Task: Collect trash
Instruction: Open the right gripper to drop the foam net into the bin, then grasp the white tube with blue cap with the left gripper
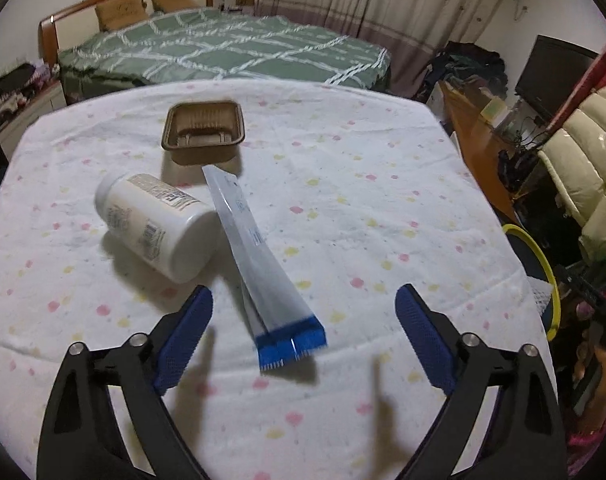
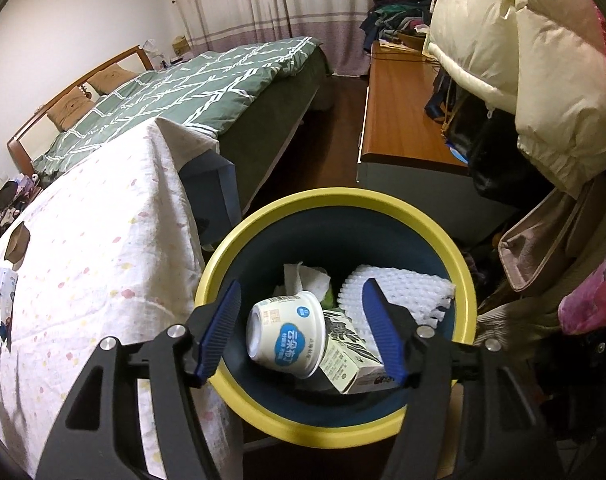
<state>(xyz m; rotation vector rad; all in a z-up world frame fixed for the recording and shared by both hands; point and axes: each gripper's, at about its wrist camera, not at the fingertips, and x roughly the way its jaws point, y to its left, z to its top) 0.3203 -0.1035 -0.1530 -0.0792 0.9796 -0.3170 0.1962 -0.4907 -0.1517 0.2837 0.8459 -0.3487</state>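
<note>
In the left wrist view a white and blue foil pouch [image 1: 259, 264] lies on the spotted tablecloth [image 1: 383, 208], propped against a white pill bottle [image 1: 155, 226] lying on its side. A brown plastic tray [image 1: 204, 130] sits beyond them. My left gripper [image 1: 303, 312] is open and empty, its blue pads on either side of the pouch's near end. In the right wrist view my right gripper [image 2: 301, 304] is open and empty above a yellow-rimmed blue bin [image 2: 339, 200]. In the bin lie a white yogurt cup [image 2: 287, 334], a carton [image 2: 353, 354], foam netting [image 2: 399, 292] and tissue [image 2: 305, 276].
The bin stands by the table's right side; its rim shows in the left wrist view [image 1: 543, 264]. A green bed [image 1: 223, 48] lies beyond the table. A wooden desk [image 2: 399, 112] and hanging coats [image 2: 523, 60] crowd the right side.
</note>
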